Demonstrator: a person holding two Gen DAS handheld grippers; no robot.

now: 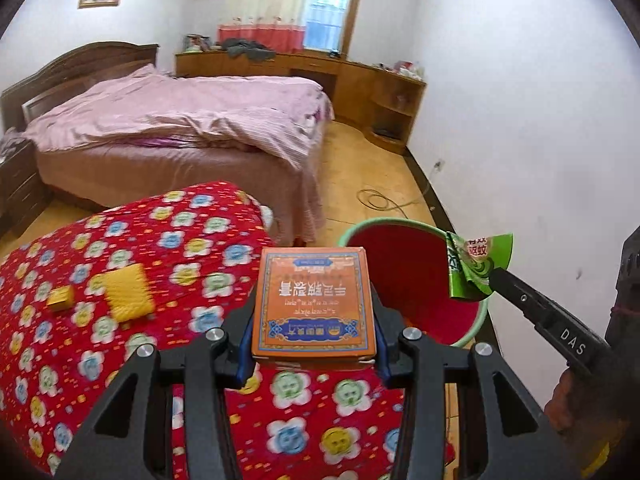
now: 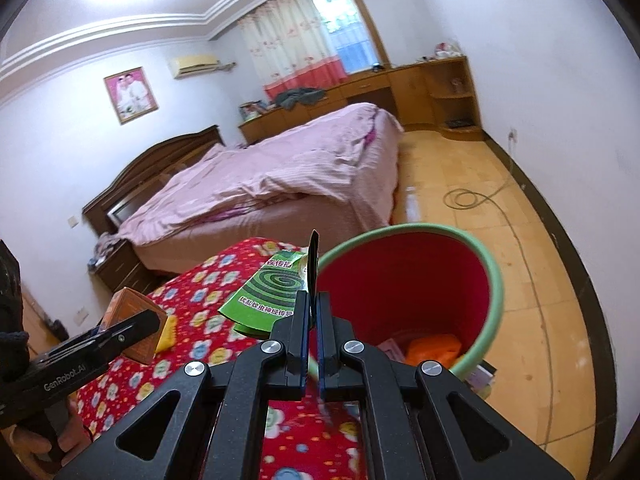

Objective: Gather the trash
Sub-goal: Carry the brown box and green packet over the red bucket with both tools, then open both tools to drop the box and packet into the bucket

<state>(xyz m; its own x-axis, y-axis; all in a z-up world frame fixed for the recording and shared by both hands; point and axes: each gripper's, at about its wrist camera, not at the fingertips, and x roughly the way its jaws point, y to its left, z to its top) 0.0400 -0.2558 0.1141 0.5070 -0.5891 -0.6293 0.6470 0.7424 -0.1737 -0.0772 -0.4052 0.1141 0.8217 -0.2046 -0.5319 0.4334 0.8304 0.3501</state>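
We find the left tool [image 1: 314,308] clamped on an orange box [image 1: 315,304]; the right tool [image 2: 314,312], closed, pinches a green mosquito-coil wrapper [image 2: 266,292] at nine o'clock of the red bin [image 2: 490,280].

The bin [image 2: 486,280] stands on the floor [image 2: 460,184] at the quilt's [image 1: 120,248] right edge; two packets [image 1: 126,298] lie near its left edge.

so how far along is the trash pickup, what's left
Done: the red bin with the green rim already holds an orange item and some paper. In hand: the left tongs clamp an orange cardboard box, and the right tongs pinch a flattened green mosquito-coil carton near the bin's rim. Left: a yellow textured pad and a small yellow box on the red floral quilt.
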